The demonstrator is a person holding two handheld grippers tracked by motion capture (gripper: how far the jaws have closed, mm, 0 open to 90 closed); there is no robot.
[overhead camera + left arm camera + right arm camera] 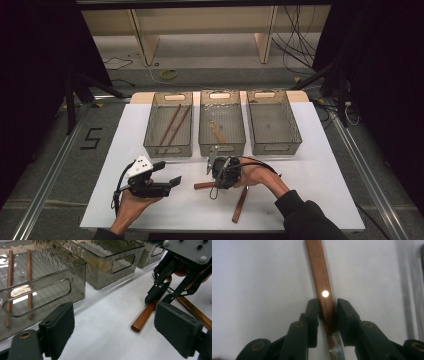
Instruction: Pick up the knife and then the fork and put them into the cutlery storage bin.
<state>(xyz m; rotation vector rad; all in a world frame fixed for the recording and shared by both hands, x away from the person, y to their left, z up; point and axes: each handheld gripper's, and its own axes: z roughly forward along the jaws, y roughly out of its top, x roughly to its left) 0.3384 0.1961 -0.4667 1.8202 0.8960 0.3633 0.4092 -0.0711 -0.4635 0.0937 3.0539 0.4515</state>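
Right now the right gripper [327, 312] straddles the wooden-handled knife [322, 285] near the desk's [320, 175] front edge, pads just closing onto it, handle running straight ahead between them; left gripper [117, 327] spread, empty.

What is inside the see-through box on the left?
Two long brown sticks lie inside the left box, side by side on its floor. In the left gripper view, the box's front wall blurs the sticks' near ends.
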